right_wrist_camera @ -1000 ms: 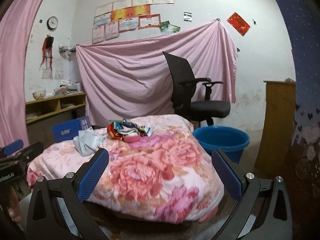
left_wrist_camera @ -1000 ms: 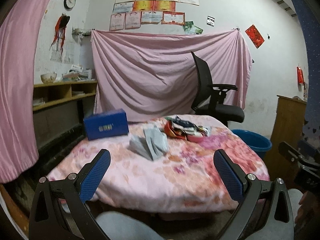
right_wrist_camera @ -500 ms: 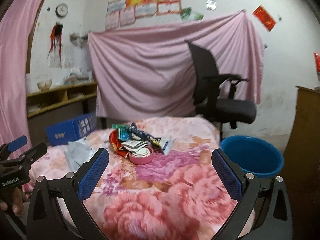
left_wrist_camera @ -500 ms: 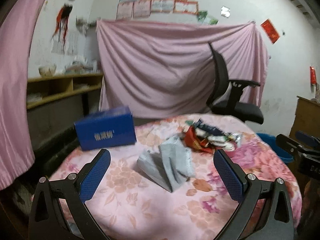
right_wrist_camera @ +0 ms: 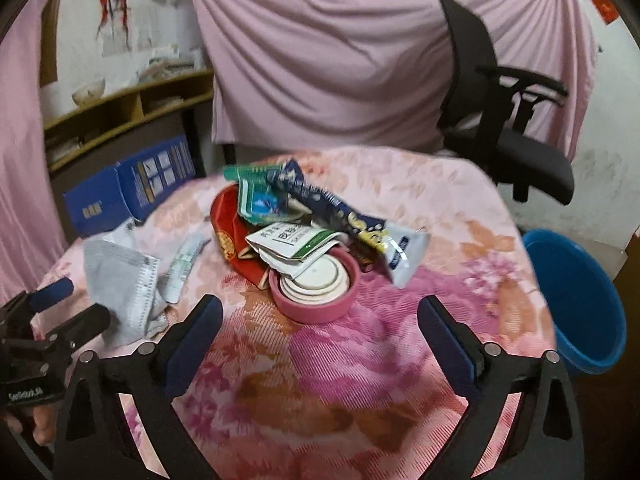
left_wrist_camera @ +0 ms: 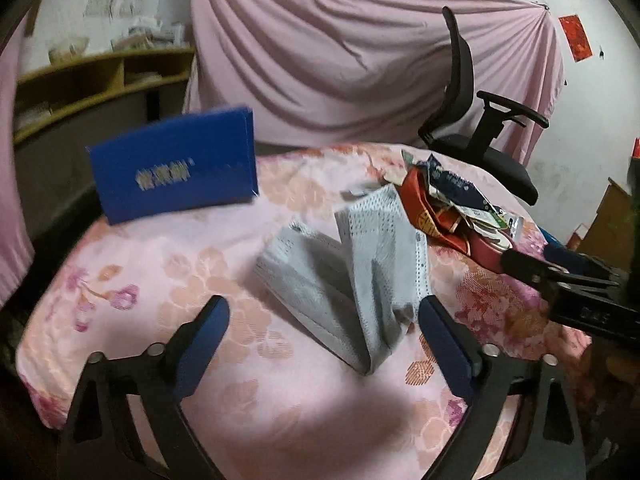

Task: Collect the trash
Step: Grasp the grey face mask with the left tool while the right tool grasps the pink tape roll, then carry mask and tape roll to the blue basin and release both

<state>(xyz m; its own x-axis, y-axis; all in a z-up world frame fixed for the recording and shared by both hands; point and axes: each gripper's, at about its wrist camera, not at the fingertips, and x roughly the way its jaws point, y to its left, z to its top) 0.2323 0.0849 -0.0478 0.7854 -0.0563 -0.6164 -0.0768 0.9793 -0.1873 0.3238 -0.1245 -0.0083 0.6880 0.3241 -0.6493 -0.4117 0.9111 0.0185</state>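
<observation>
Both jaws have just been closing a little yet stand wide and empty: the left gripper (left_wrist_camera: 322, 322) brackets the grey mask (left_wrist_camera: 352, 276) mid-surface, the right gripper (right_wrist_camera: 320, 320) the pink lid (right_wrist_camera: 314, 294) under the wrappers (right_wrist_camera: 304, 216), ready for the blue bucket (right_wrist_camera: 580, 308) beside the surface's (right_wrist_camera: 360, 380) right edge.

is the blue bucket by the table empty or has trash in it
Empty as far as shown: the blue bucket shows only bare blue inside, though its bottom is partly hidden behind the table.

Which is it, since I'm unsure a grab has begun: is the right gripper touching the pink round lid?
Apart. The right wrist view shows the right gripper open, with floral cloth between its fingertips and the pink round lid.
</observation>
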